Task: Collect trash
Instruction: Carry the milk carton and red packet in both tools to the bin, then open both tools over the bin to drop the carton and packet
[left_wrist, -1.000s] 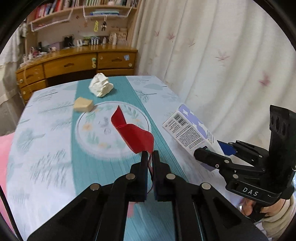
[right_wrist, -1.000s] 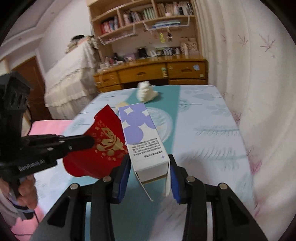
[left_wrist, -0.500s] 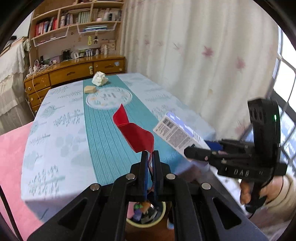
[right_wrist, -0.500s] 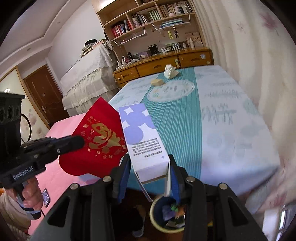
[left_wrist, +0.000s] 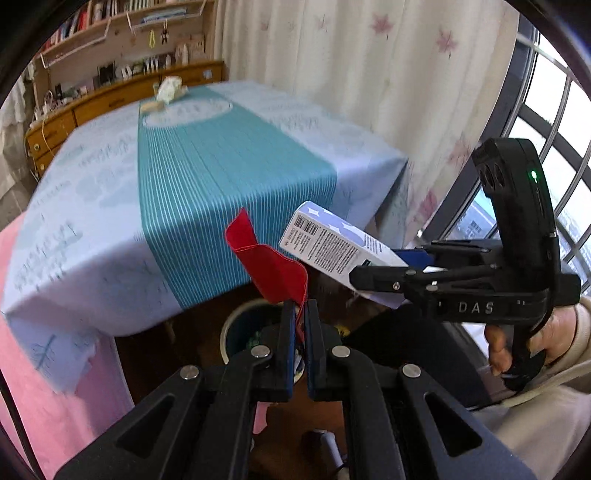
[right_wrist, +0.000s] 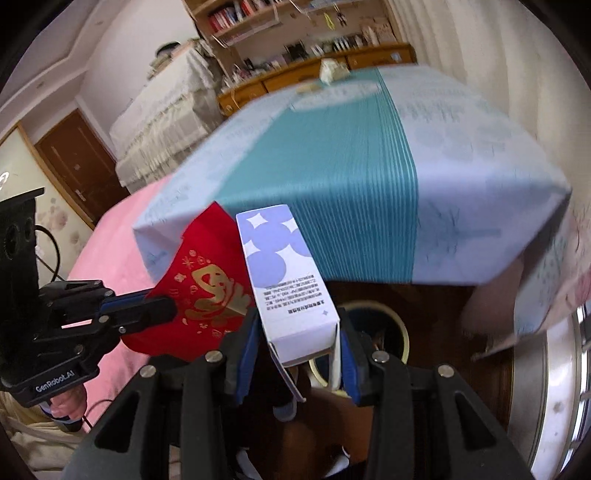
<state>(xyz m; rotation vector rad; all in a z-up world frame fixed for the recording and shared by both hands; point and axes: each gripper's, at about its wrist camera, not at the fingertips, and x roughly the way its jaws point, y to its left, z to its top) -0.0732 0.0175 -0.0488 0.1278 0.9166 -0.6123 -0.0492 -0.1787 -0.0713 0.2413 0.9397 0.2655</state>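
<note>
My left gripper (left_wrist: 300, 306) is shut on a bent red envelope (left_wrist: 269, 266) with gold print (right_wrist: 207, 288), pinching its lower edge. My right gripper (right_wrist: 295, 332) is shut on a white carton with purple dots (right_wrist: 273, 254), gripped near its opened end; the carton (left_wrist: 328, 247) shows beside the envelope in the left wrist view. Both hang off the table's near edge, above a round trash bin (left_wrist: 236, 325) on the floor, with its rim (right_wrist: 402, 332) just under the carton. A crumpled white paper (left_wrist: 168, 88) and a tan piece (left_wrist: 153, 106) lie at the table's far end.
The table (left_wrist: 184, 166) has a blue and teal cloth that hangs over its edge. A curtain (left_wrist: 332, 74) and a window are on the right, a pink cover (right_wrist: 122, 236) on the left. A wooden dresser (right_wrist: 314, 74) stands behind the table. A hand (left_wrist: 543, 339) holds the right gripper.
Both grippers pulled back from over the table and sank past its near edge, still holding the envelope and the carton. The trash bin has come into view below them.
</note>
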